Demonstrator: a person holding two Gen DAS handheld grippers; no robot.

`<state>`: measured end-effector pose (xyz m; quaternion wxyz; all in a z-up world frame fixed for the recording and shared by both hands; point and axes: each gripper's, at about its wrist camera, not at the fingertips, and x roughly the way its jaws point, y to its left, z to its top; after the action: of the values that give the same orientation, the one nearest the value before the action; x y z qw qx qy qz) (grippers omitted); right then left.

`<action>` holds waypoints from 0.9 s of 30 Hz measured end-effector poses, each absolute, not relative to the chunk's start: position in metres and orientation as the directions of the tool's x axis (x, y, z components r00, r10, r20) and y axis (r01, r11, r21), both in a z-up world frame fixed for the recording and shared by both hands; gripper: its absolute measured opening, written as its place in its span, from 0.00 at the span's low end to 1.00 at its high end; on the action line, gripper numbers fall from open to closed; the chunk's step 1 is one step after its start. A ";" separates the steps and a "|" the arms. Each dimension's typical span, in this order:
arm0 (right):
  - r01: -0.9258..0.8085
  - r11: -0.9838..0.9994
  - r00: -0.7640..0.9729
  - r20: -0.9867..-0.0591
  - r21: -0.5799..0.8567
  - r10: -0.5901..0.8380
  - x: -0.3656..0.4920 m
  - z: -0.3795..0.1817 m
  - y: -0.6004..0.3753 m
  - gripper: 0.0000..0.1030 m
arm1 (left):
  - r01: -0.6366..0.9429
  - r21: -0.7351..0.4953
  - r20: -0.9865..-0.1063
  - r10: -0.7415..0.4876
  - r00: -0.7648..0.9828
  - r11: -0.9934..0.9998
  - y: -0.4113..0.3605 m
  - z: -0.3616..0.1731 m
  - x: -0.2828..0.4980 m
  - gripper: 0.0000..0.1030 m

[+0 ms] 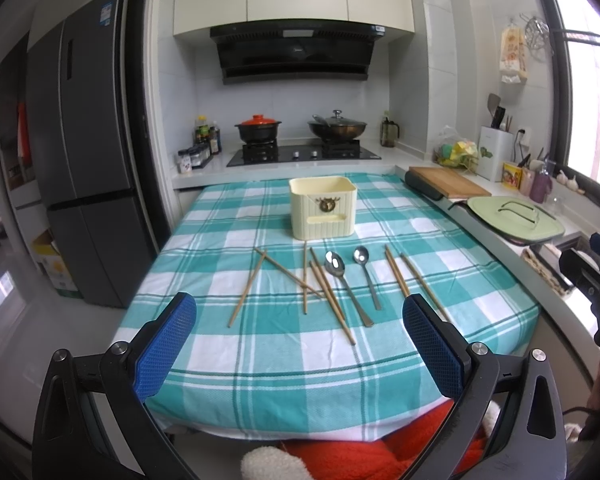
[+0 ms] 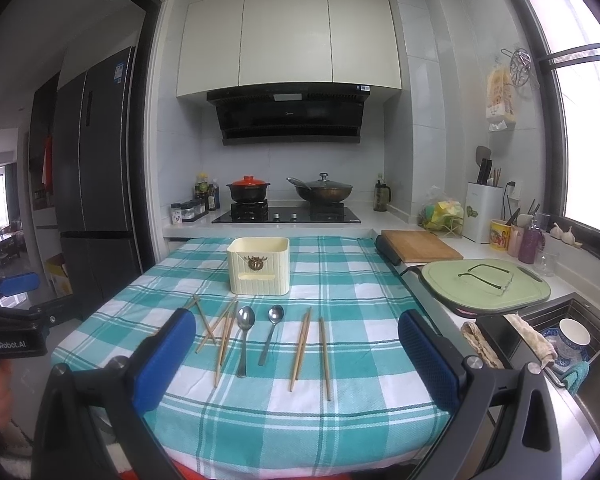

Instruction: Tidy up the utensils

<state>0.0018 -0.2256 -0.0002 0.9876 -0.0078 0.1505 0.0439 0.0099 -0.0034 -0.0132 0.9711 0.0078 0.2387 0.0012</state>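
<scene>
Left wrist view: nothing's been picked up yet, so we're at the very start — the left tool point(image 1: 299, 320) hangs wide open and empty over the near edge of the worktop point(image 1: 260, 380), chopsticks point(image 1: 246, 288) and two spoons point(image 1: 346, 280) scattered just in front of the cream holder point(image 1: 323, 208). Right wrist view: the right tool point(image 2: 292, 340) is open and empty too, level and pointed at the holder point(image 2: 259, 266), with the spoons point(image 2: 260, 336) between them; I'd guess the next move is dropping onto one utensil and pinching its thin handle.

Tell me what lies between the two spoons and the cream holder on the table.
Nothing but bare checked cloth. In the right wrist view, the spoons lie just short of the cream holder, with the chopsticks off to either side.
</scene>
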 end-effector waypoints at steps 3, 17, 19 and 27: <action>-0.091 0.996 0.950 -0.301 -0.007 0.085 0.003 -0.001 -0.225 1.00 | 0.006 0.015 -0.466 0.002 0.885 1.000 -0.003 -0.014 0.011 1.00; -0.090 0.995 0.949 -0.307 -0.043 0.072 0.007 -0.003 -0.223 1.00 | 0.012 0.029 -0.475 0.003 0.880 0.999 -0.004 -0.015 0.018 1.00; -0.091 0.995 0.949 -0.308 -0.043 0.073 0.008 -0.004 -0.223 1.00 | 0.014 0.032 -0.477 0.003 0.879 0.999 -0.005 -0.015 0.018 1.00; -0.091 0.995 0.948 -0.309 -0.040 0.075 0.008 -0.005 -0.223 1.00 | 0.014 0.039 -0.477 0.006 0.879 0.999 -0.006 -0.015 0.021 1.00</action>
<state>0.0080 -0.2227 -0.0045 0.9866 -0.0267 0.1554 0.0421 0.0207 -0.0056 -0.0154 0.9690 0.0209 0.2461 -0.0022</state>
